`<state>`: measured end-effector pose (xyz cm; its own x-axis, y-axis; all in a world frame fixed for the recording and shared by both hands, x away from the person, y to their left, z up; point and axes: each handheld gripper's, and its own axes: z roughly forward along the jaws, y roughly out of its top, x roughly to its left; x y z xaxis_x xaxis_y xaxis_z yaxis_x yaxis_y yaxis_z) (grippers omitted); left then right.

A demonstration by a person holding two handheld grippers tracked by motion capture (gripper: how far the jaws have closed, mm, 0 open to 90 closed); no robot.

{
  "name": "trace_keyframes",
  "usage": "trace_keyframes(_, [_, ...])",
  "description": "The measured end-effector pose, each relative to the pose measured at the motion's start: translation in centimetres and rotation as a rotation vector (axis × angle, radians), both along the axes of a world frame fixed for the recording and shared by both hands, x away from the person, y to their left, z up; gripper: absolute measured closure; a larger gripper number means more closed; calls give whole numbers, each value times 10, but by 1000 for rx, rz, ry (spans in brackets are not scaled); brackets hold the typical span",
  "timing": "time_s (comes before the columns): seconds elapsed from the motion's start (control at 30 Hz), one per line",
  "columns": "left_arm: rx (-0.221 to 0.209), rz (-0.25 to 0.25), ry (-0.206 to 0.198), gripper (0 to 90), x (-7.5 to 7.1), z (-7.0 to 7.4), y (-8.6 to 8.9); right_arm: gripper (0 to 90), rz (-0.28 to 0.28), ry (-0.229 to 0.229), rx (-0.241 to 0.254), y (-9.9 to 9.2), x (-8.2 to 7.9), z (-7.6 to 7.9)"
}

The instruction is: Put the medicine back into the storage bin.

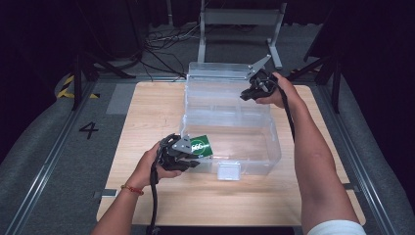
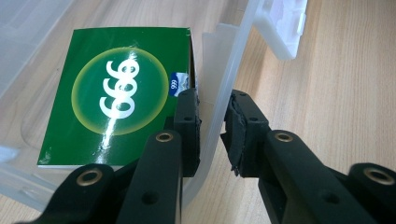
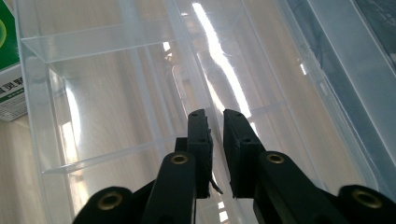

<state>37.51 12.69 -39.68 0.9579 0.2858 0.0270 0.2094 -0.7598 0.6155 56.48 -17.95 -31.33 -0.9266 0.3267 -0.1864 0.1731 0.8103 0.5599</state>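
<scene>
High view is showing a clear plastic storage box (image 1: 254, 142) sitting on a pale wooden table (image 1: 147, 117), its hinged lid (image 1: 220, 85) lying open toward the far edge. A flat green carton (image 1: 200, 146) printed with white numerals in a yellow circle is lying inside the box at its near left corner. The left gripper (image 2: 212, 128) is straddling the thin translucent wall there, jaws narrowly apart, one on each side. The right gripper (image 3: 215, 140) is hovering over the ribbed, glossy lid, its jaws nearly together, gripping nothing. Grey carpet (image 1: 58, 147), cables (image 1: 166, 41) and a metal frame (image 1: 240, 19) are surrounding the table.
</scene>
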Motion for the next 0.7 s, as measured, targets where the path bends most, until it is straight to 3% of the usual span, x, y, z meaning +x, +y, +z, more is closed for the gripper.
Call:
trace_keyframes(0.2, [-12,19,-1,753,-1,-1,-1,842,12,-21,-21,2,-3,1])
trace_keyframes(0.37, [12,39,1,763,-2,-3,-7,853,24,-29,-22,2,-6,3])
trace_keyframes(0.7, [10,32,10,766,-1,-3,-6,871,43,-40,-56,4,-11,7])
